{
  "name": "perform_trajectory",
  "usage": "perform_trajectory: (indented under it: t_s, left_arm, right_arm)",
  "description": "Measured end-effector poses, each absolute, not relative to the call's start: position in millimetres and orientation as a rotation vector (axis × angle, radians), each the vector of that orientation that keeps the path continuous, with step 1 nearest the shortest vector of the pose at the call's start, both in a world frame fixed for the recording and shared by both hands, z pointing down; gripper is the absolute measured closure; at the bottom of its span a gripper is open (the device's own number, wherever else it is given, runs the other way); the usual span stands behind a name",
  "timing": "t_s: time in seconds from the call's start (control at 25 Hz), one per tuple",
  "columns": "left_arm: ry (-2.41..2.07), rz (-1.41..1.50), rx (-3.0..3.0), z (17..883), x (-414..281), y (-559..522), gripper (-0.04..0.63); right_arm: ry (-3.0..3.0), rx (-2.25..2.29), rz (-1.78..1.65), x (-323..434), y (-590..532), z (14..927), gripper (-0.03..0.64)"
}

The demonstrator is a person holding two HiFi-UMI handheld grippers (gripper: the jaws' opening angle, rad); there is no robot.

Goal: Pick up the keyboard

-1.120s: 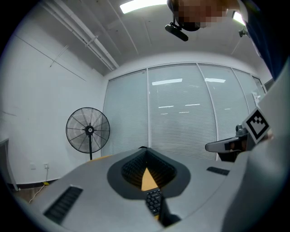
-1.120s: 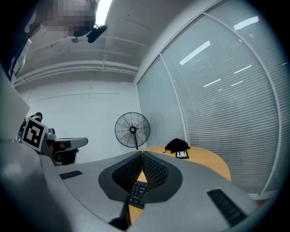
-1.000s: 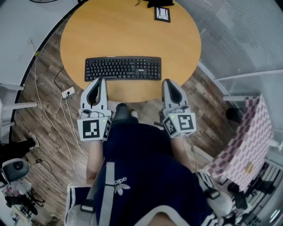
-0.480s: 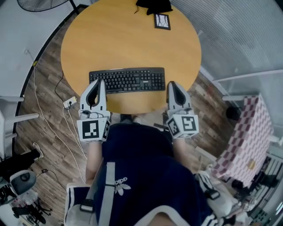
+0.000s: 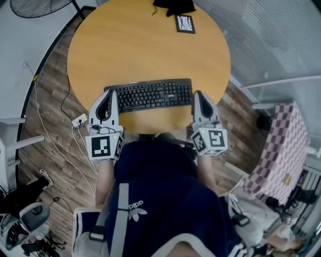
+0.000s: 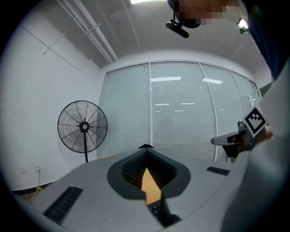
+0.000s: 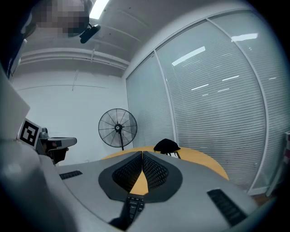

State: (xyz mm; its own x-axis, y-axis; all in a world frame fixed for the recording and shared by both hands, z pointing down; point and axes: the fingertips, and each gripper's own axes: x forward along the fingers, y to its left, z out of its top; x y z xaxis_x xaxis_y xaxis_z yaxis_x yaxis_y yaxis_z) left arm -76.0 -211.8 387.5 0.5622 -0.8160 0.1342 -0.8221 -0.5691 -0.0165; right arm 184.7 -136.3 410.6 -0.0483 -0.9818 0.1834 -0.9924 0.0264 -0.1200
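A black keyboard [image 5: 149, 94] lies near the front edge of the round orange table [image 5: 145, 45]. My left gripper [image 5: 112, 94] is shut and empty, its tips right at the keyboard's left end. My right gripper [image 5: 197, 94] is also shut and empty, its tips beside the keyboard's right end. In the left gripper view the closed left gripper [image 6: 145, 148] shows a sliver of keyboard [image 6: 156, 210] through the gap below its pads. In the right gripper view the closed right gripper [image 7: 142, 154] likewise shows keyboard keys [image 7: 134, 204]. Whether either gripper touches the keyboard cannot be told.
A black bundle [image 5: 173, 5] and a small framed card [image 5: 184, 23] lie at the table's far edge. A standing fan [image 5: 34, 6] is at the back left. A power strip [image 5: 79, 120] and cables lie on the floor at left. A checked cloth [image 5: 282, 155] is at right.
Both grippers have moved forward from the table's front edge, and their tips now flank the keyboard's two ends. Both stayed shut.
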Motion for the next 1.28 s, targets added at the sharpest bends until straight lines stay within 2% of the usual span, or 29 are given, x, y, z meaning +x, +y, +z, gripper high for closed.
perform_trajectory:
  t_s: [0.6, 1.12, 1.24, 1.28]
  left_arm:
    - [-1.536, 0.194, 2.668, 390.6, -107.8, -221.4, 0.591]
    - [-1.51, 0.232, 2.553, 411.6, -118.0, -232.2, 0.591]
    - [-1.494, 0.244, 2.493, 422.5, -122.5, -237.5, 0.574]
    - [-1.484, 0.257, 2.475, 427.5, -124.2, -239.3, 0.547]
  right_arm:
    - [-2.267, 2.068, 0.314, 168.2, -155.7, 411.3, 0.612]
    - [-2.343, 1.965, 0.354, 196.2, -175.1, 418.2, 0.609]
    - [-2.294, 1.974, 0.405, 211.3, -179.5, 429.4, 0.605]
    - [-2.28, 1.973, 0.439, 215.5, -181.0, 434.6, 0.579]
